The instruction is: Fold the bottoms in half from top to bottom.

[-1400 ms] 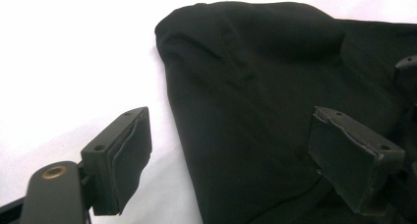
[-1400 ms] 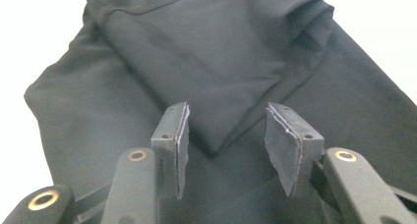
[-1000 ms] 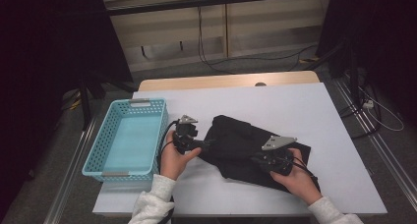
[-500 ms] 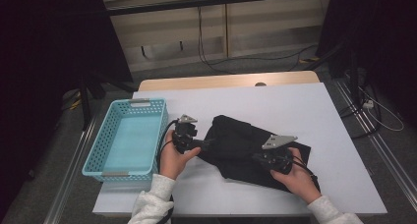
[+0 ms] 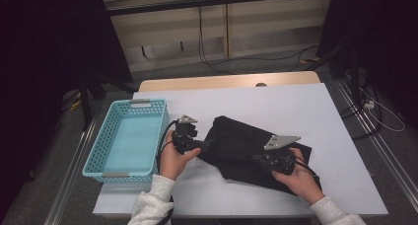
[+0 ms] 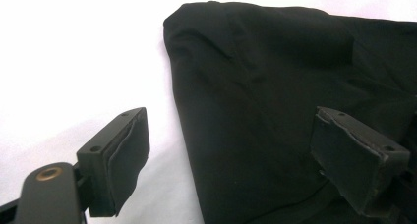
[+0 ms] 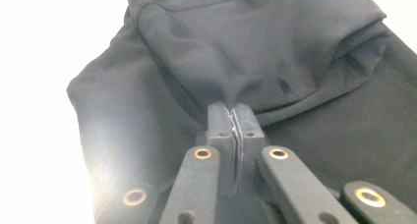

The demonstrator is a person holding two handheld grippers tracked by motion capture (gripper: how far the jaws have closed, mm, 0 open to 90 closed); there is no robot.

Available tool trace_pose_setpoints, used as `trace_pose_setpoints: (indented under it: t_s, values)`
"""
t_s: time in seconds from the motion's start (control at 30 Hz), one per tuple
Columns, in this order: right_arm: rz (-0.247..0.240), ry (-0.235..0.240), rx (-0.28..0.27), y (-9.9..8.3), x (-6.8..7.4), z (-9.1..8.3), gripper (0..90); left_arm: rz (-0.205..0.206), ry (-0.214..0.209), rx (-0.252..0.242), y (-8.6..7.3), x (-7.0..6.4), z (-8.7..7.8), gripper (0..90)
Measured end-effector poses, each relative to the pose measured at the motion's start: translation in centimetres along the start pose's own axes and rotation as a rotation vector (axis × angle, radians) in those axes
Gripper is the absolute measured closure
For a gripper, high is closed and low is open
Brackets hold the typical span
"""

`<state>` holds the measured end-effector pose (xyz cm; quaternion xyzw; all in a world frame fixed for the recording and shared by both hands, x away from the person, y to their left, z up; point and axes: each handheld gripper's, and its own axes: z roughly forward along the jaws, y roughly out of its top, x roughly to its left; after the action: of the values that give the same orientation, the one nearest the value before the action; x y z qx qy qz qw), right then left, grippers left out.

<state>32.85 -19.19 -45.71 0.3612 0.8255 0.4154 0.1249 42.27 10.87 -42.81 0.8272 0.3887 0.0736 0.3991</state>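
Note:
A black garment [image 5: 246,143] lies crumpled on the white table [image 5: 276,101]. My left gripper [image 5: 204,145] sits at the garment's left edge, jaws wide open; in the left gripper view the black cloth [image 6: 275,86] lies between and beyond its pads [image 6: 125,153], one pad over bare table, the other over cloth. My right gripper [image 5: 256,160] is on the garment's front right part. In the right gripper view its jaws are shut, with a fold of the garment [image 7: 255,62] pinched at the fingertips [image 7: 233,118].
A light blue plastic basket [image 5: 106,141] stands on the table's left side, close to the left hand. A wooden table edge [image 5: 226,81] runs behind. Cables trail on the floor beyond and to the right.
Both hands have stayed nearly still; the right gripper has shifted very slightly with the cloth in its jaws.

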Motion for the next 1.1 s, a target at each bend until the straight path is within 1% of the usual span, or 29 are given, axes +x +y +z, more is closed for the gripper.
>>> trace_pose_setpoints:
  t_s: [0.03, 0.13, 0.2, 0.27, 0.37, 0.43, 0.47, 0.5, 0.53, 0.57, 0.63, 0.77, 0.83, 0.93, 0.97, 1.03, 1.07, 1.1]
  values:
    - [-0.001, 0.003, -0.003, 0.0, 0.0, -0.1, 88.9, -0.003, 0.002, -0.010, 0.0, 0.0, 0.0, 15.3]
    - [0.003, 0.004, -0.007, 0.0, -0.1, -0.4, 88.9, -0.012, 0.000, -0.016, 0.0, 0.1, -0.2, 15.3]
    - [0.004, 0.009, -0.007, -0.1, -0.1, -0.5, 88.8, -0.009, -0.003, -0.014, 0.0, 0.2, -0.4, 15.3]
    - [0.004, 0.012, -0.009, -0.1, -0.1, -0.6, 88.8, -0.011, 0.001, -0.023, 0.0, 0.2, -0.4, 15.3]
    - [-0.002, 0.007, -0.009, -0.1, 0.1, -0.5, 87.8, -0.012, 0.000, -0.022, 0.0, 0.3, -0.5, 15.3]
    - [-0.002, 0.000, -0.002, -0.2, 0.1, -0.2, 82.1, -0.010, 0.006, -0.018, 0.0, 0.3, -0.4, 15.3]
    - [0.000, -0.016, 0.003, -0.3, 0.2, 0.0, 77.5, -0.013, 0.005, -0.018, 0.0, 0.3, -0.4, 15.3]
    - [0.000, -0.021, 0.006, -0.4, 0.2, 0.2, 73.1, -0.015, 0.005, -0.015, 0.0, 0.4, -0.4, 15.3]
    - [0.001, -0.032, 0.007, -0.4, 0.2, 0.4, 68.0, -0.012, 0.003, -0.009, 0.0, 0.4, -0.4, 15.3]
    - [0.000, -0.038, 0.009, -0.5, 0.3, 0.5, 66.1, -0.012, 0.008, -0.015, 0.0, 0.4, -0.3, 15.3]
    - [-0.013, -0.036, 0.013, -0.4, 0.5, 0.8, 64.2, -0.008, 0.005, -0.010, 0.0, 0.4, -0.3, 15.3]
    - [-0.026, -0.052, 0.020, -0.2, 0.9, 1.2, 68.5, -0.008, 0.010, -0.006, -0.1, 0.5, -0.2, 15.2]
    - [-0.021, -0.044, 0.019, -0.2, 0.8, 1.4, 70.1, -0.011, 0.009, -0.003, -0.1, 0.5, -0.2, 15.2]
    - [-0.027, -0.038, 0.022, -0.1, 0.9, 1.4, 74.0, -0.009, 0.008, -0.002, -0.1, 0.4, -0.1, 15.2]
    - [-0.026, -0.038, 0.023, -0.1, 0.9, 1.4, 76.1, -0.010, 0.007, -0.003, -0.2, 0.4, -0.1, 15.2]
    - [-0.025, -0.033, 0.023, -0.2, 0.8, 1.4, 84.0, -0.012, 0.006, 0.001, -0.1, 0.4, -0.2, 15.2]
    - [-0.021, -0.023, 0.022, -0.2, 0.7, 1.4, 87.2, -0.006, 0.006, 0.004, -0.1, 0.5, -0.2, 15.2]
    - [-0.019, -0.016, 0.020, -0.1, 0.7, 1.3, 87.8, -0.005, 0.007, 0.000, -0.1, 0.4, -0.2, 15.2]
